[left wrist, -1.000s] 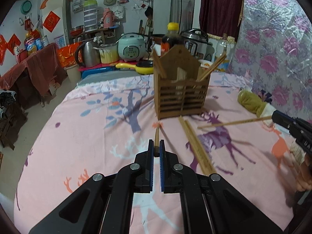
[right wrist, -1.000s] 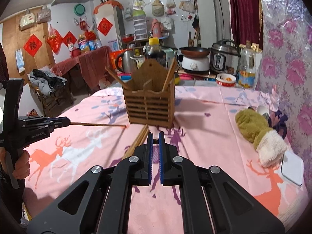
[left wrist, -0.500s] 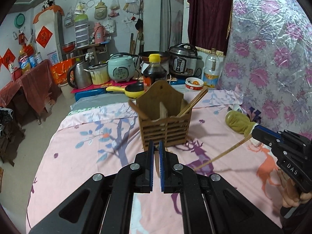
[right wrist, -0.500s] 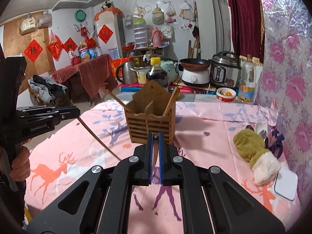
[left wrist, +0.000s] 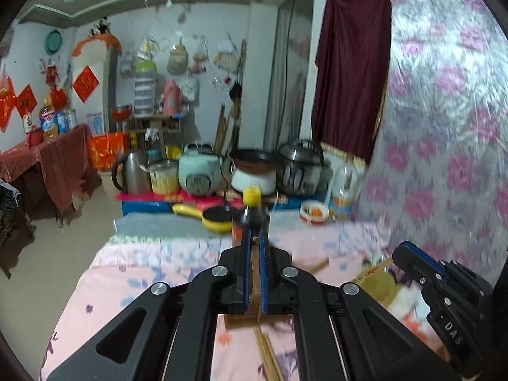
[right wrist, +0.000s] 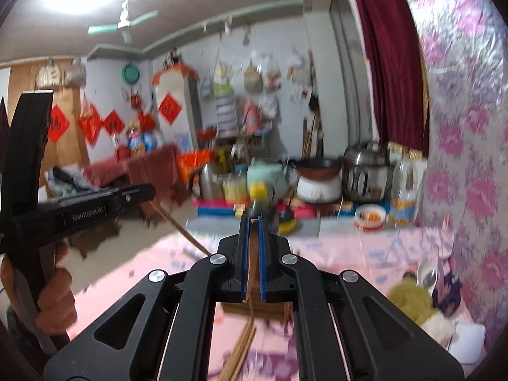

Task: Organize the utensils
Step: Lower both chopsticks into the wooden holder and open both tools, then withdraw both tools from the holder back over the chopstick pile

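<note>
My left gripper [left wrist: 253,238] is shut on a wooden chopstick [left wrist: 255,273] that runs down between its blue pads. My right gripper [right wrist: 253,219] is shut on another chopstick [right wrist: 250,273]. Both are raised above the wooden utensil holder, whose base [left wrist: 250,319] shows under the left jaws and also under the right jaws [right wrist: 254,309]. Loose chopsticks [left wrist: 268,358] lie on the pink tablecloth in front of the holder; they also show in the right wrist view [right wrist: 241,352]. The left gripper appears from the side [right wrist: 95,203] with its chopstick [right wrist: 184,233] angled down. Both views are blurred.
A dark sauce bottle with a yellow cap [left wrist: 251,203] stands behind the holder. A yellow-green mitt [right wrist: 412,301] and a white spoon [right wrist: 425,274] lie at the right. Kettle, rice cookers and pots [left wrist: 200,177] crowd the shelf behind the table.
Both grippers have lifted, each carrying a chopstick off the cloth, and tilted up. The holder has dropped from the middle of view to beneath the jaws.
</note>
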{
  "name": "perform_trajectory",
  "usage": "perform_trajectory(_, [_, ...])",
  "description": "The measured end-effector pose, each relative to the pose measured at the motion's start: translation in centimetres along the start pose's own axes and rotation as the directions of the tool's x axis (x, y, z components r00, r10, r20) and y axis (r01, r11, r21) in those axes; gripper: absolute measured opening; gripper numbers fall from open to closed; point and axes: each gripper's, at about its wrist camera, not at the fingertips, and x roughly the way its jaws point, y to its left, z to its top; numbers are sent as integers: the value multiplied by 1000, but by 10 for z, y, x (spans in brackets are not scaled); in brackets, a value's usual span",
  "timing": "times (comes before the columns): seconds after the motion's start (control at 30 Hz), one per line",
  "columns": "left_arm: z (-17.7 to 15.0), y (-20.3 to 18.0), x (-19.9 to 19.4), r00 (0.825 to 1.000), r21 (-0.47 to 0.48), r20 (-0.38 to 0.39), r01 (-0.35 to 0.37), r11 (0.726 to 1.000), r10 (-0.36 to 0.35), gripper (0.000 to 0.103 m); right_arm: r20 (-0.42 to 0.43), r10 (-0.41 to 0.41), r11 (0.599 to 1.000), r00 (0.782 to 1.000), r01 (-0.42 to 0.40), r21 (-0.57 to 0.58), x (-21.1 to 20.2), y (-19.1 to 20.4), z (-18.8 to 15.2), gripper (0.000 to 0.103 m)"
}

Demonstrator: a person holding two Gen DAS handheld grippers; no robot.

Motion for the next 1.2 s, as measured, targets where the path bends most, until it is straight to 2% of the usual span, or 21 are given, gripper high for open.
perform_trajectory(0.1, [4, -3, 10, 999, 3, 29, -34, 999, 34, 6, 69, -61, 998, 996, 62, -23, 9, 7, 6, 6])
perform_trajectory(0.2, [0, -4, 27, 997, 2, 40, -72, 997, 72, 6, 87, -96, 994, 992, 100, -36, 27, 10, 5, 6])
perform_trajectory(0.33, [-7, 2, 51, 997, -7, 16, -73, 997, 73, 6, 50, -91, 995, 995, 92, -23, 59, 5, -4, 6])
perform_trajectory(0.43, [-18, 8, 71, 999, -24, -14, -46, 999, 46, 6, -26, -101, 994, 995, 100, -45, 89, 0, -19, 7])
perform_trajectory(0.5, [-31, 19, 82, 999, -72, -47, -9, 997, 6, 16, -86, -90, 996, 992, 88, -32, 105, -9, -25, 8])
perform_trajectory(0.53, [-33, 22, 86, 998, -83, -59, -14, 996, 9, 37, -97, -91, 996, 991, 92, 0, 107, -16, -25, 12])
perform_trajectory(0.57, [-33, 24, 89, 997, -78, -78, -31, 996, 25, 49, -97, -85, 996, 992, 87, 19, 106, -20, -24, 13])
perform_trajectory(0.63, [-32, 31, 83, 997, -96, -62, -41, 995, 35, 50, -86, -65, 996, 994, 70, 51, 98, -26, -20, 14])
perform_trajectory(0.77, [-29, 40, 67, 998, -122, -42, -50, 991, 46, 68, -52, -71, 995, 996, 75, 72, 83, -29, -17, 21])
perform_trajectory(0.9, [-30, 40, 54, 993, -100, -26, -116, 988, 114, 79, -50, -65, 995, 997, 68, 68, 74, -26, -15, 25])
perform_trajectory(0.97, [-31, 40, 49, 990, -93, -23, -143, 985, 141, 88, -44, -63, 995, 997, 66, 70, 69, -24, -14, 33])
perform_trajectory(1.2, [-35, 38, 27, 975, -69, 17, -221, 973, 222, 97, -30, -74, 996, 997, 75, 50, 49, -13, -15, 50])
